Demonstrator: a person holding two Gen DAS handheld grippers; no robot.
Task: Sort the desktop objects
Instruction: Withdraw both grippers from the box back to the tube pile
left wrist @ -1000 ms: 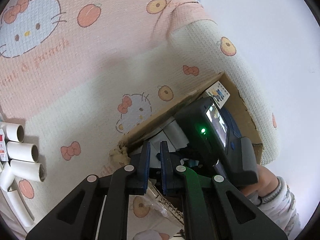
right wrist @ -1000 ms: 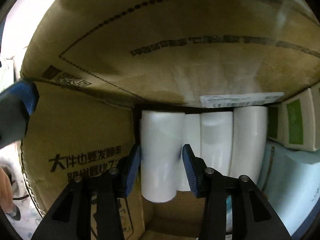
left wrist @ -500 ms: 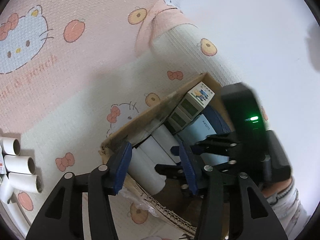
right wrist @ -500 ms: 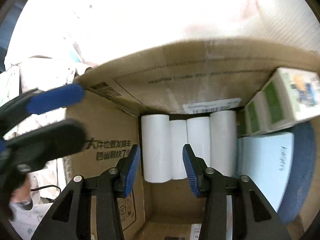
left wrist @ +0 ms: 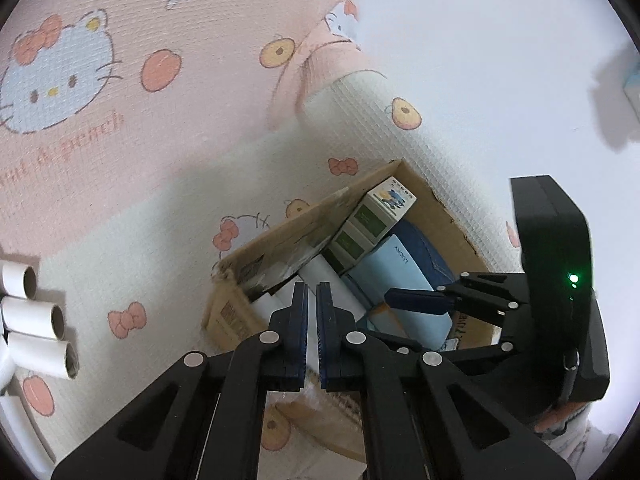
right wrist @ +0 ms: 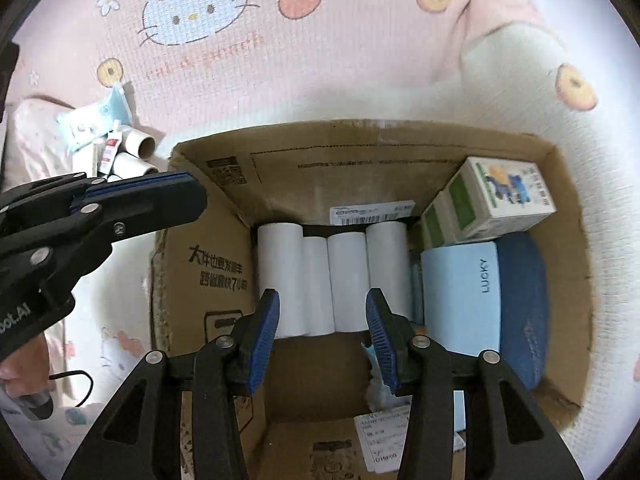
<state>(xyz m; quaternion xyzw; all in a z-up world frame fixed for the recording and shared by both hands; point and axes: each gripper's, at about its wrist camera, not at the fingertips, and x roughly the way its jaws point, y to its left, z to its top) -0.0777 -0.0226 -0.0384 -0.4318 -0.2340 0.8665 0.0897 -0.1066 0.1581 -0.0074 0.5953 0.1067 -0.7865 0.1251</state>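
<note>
The cardboard box [right wrist: 400, 152] holds four white paper rolls [right wrist: 332, 276] side by side, green-labelled cartons [right wrist: 492, 208] and a pale blue LUCKY pack [right wrist: 464, 292] to their right. The right tool [right wrist: 323, 336] hangs released above the rolls, gripping nothing. The left tool [left wrist: 312, 332] is clenched and empty, left of the box; loose rolls [left wrist: 38, 316] lie far left.

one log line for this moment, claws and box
left claw: shut, empty | right claw: open, empty, above cardboard box | four white rolls in box | loose rolls on mat
</note>
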